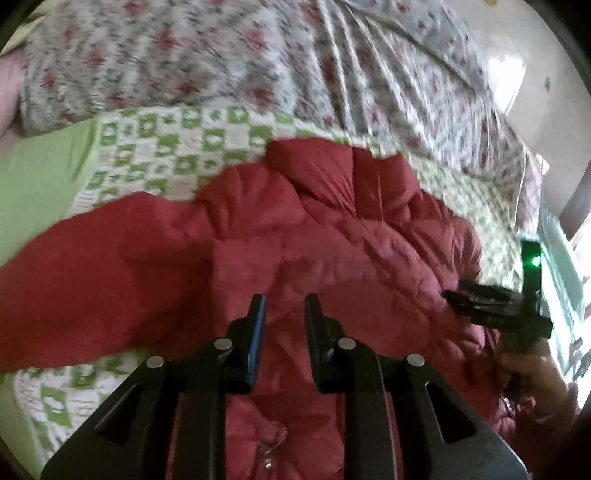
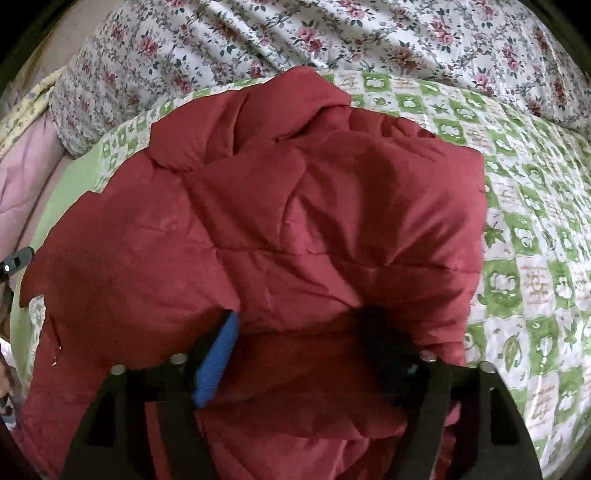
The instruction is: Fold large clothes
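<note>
A red quilted jacket (image 1: 295, 236) lies bunched on a green-and-white checked blanket (image 1: 166, 147). My left gripper (image 1: 285, 308) hovers over the jacket's near part. Its black fingers stand a narrow gap apart with nothing pinched between them. At the right of the left wrist view, my right gripper (image 1: 461, 299) reaches onto the jacket's edge, held by a hand (image 1: 532, 369). In the right wrist view the jacket (image 2: 277, 221) fills the middle. My right gripper (image 2: 299, 332) is wide open and a puffed fold of the jacket bulges between its fingers. The blue pad (image 2: 218, 358) is bare.
A floral quilt (image 2: 332, 33) lies heaped along the far side of the bed. The checked blanket (image 2: 524, 258) spreads to the right of the jacket. Pink bedding (image 2: 26, 177) shows at the left. A metal zipper pull (image 1: 273, 443) hangs near the left gripper's base.
</note>
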A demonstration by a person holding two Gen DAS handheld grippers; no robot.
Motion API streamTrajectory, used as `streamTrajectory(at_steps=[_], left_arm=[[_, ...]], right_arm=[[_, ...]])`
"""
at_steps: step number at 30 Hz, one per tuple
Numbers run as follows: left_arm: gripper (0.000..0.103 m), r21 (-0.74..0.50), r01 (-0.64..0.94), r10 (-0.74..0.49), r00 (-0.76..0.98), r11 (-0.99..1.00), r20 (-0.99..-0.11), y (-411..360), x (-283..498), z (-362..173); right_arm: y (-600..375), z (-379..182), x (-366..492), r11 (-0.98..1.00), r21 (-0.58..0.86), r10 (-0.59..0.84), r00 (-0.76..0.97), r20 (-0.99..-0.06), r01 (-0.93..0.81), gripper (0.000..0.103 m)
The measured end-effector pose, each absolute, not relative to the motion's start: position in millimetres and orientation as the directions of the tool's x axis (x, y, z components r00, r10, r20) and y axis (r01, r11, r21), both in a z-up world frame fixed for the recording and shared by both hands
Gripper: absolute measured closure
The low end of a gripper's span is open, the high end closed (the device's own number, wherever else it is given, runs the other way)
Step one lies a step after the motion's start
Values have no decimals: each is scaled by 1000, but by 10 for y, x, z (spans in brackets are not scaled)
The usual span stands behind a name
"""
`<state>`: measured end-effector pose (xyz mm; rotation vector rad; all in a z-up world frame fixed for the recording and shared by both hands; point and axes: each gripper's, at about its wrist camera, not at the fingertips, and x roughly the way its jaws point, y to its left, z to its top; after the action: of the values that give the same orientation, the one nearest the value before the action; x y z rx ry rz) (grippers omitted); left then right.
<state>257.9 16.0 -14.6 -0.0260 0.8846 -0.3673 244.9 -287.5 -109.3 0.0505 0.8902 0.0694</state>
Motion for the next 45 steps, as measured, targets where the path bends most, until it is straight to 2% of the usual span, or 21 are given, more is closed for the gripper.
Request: streamTrajectory(at_steps=[4,7,14,19,26,28,30,32,45], left_arm=[[84,-114,277,-242,489,954,-838,-10,2777,-593],[84,-140,259,-252,472,955,-845,49,2860,-772],[84,-139,248,-242,459,959,-855,38,2913,-785],[84,-156,237,-251,451,959,-856,62,2923,-809],[84,-204,212,-283,466,956,-838,173,2782,-675],[78,-210,198,-282,478,957,-832,254,2703,-606],[67,-238,181,-298,489,954,-820,359,2645,-542],[53,-292,143,-323,506,946,-799,555,2573,-467],[52,-378,-85,-272,554,922,-787,1471,2253,-579]], right_arm=[[-2828,-1104,2463,998,54,66,634,-771,-38,11],[-2826,-1126,2463,994,85,107,630,-769,-65,0],[-2764,-1114,2446,998,49,60,628,-776,-35,0],[-2849,-1140,2427,994,108,106,630,-769,-35,0],[-2771,-1029,2424,998,42,62,599,-798,-46,0],[-2802,-907,2273,996,80,92,645,-758,-48,0],[-2819,-821,2161,991,118,126,669,-733,-57,0],[-2834,-743,2064,988,143,144,679,-720,-58,0],[-2900,-555,1634,981,193,150,688,-710,-14,0]])
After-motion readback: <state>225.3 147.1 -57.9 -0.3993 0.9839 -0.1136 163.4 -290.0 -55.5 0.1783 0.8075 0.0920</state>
